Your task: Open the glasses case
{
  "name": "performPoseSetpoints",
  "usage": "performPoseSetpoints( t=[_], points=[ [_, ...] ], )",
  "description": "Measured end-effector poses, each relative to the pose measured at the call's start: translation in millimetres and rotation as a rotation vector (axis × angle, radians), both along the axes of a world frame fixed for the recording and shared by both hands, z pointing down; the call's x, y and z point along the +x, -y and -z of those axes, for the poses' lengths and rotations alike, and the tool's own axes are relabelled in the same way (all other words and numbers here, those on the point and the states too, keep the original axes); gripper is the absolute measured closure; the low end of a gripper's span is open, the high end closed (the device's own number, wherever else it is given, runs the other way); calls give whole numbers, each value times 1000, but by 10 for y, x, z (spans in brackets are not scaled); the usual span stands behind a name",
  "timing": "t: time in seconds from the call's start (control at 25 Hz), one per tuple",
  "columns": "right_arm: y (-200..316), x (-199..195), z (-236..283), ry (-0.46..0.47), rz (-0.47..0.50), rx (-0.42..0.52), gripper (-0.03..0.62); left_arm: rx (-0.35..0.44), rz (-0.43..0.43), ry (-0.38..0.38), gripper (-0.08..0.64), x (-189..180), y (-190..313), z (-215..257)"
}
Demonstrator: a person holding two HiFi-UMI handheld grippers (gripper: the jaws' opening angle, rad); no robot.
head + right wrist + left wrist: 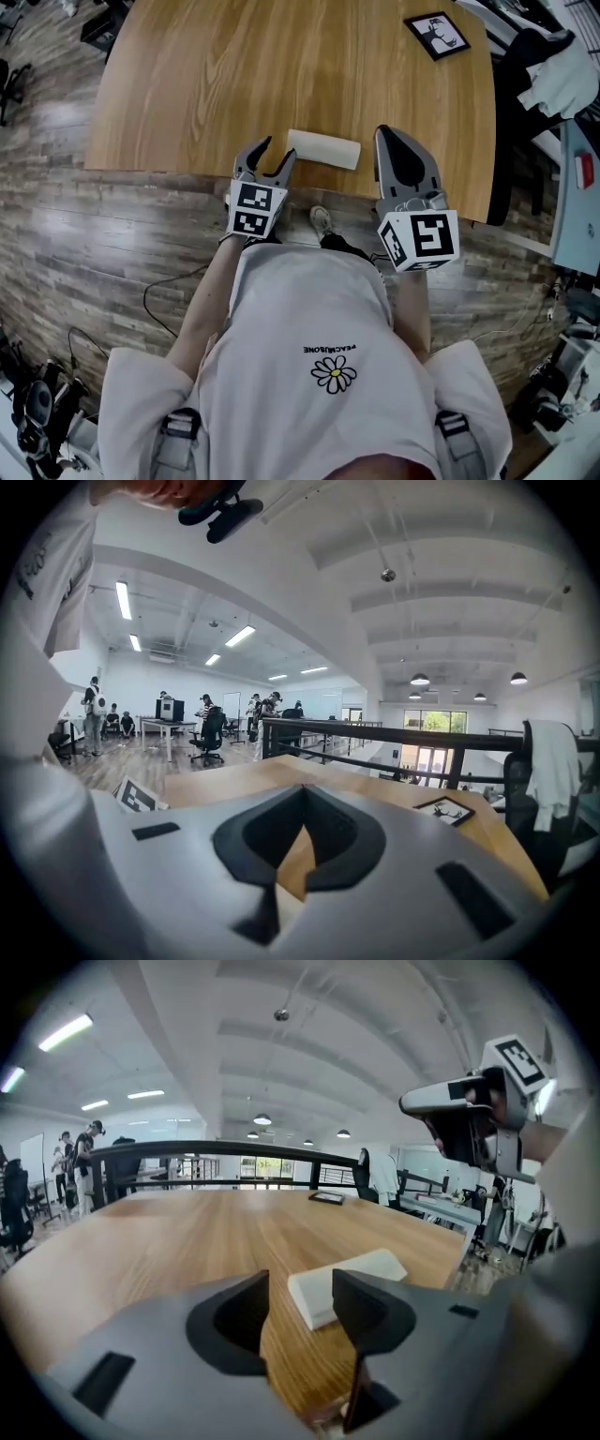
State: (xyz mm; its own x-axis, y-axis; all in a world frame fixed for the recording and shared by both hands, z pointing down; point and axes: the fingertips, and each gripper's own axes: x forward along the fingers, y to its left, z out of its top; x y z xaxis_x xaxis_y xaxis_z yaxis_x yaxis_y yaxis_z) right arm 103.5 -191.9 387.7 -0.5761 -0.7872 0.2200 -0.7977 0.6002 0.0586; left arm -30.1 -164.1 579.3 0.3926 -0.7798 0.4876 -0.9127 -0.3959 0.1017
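A white glasses case (pixel 323 148) lies shut near the bottom edge of the wooden table (pixel 234 75), in the middle of the head view. The left gripper (pixel 277 150) has its jaws wide apart and holds nothing, its tips just beside the case's left end. The right gripper (pixel 384 133), jaws pressed together and empty, hovers right of the case. A framed picture (pixel 437 35) sits at the upper right.

The glasses case (pixel 323 148) lay on the surface (pixel 234 75) just ahead of the left gripper's (pixel 278 147) fingers and left of the right gripper's (pixel 382 133) fingers; a framed picture (pixel 437 35) lay well beyond.
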Motion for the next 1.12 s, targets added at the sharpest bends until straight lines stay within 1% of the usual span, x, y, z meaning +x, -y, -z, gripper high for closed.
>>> performPoseSetpoints(
  t=[0.08,0.12,0.2,0.32,0.4,0.52,0.64,0.68,0.76,0.88,0.96,1.04,1.12],
  points=[
    [-13,-16,-70,-24,37,0,586,-52,-30,-20,325,83,-43,-148],
    [-19,-27,-111,-40,53,-2,586,-69,-46,-18,321,117,-55,-194],
    [-29,-42,-200,-67,70,-15,586,-84,-63,-8,321,156,-62,-213],
    [-52,-42,-327,-100,81,-40,586,-102,-65,-2,322,177,-75,-245],
    [-72,-52,-420,-128,94,-53,586,-123,-69,17,323,177,-102,-314],
    [-95,-74,-534,-168,123,-67,586,-169,-82,48,334,187,-139,-424],
    [-123,-114,-655,-218,166,-85,582,-205,-87,62,361,188,-145,-477],
    [-142,-139,-705,-237,188,-96,559,-213,-88,66,365,185,-150,-488],
    [-172,-185,-809,-279,237,-118,494,-221,-94,83,375,181,-146,-499],
    [-200,-203,-988,-372,307,-134,452,-234,-96,101,410,173,-137,-514],
    [-227,-173,-1146,-452,344,-145,406,-244,-101,104,413,175,-145,-526],
    [-258,-125,-1320,-531,384,-165,385,-252,-107,103,413,180,-152,-532],
    [-292,-100,-1496,-602,441,-193,344,-261,-118,102,418,190,-153,-534]
  ],
)
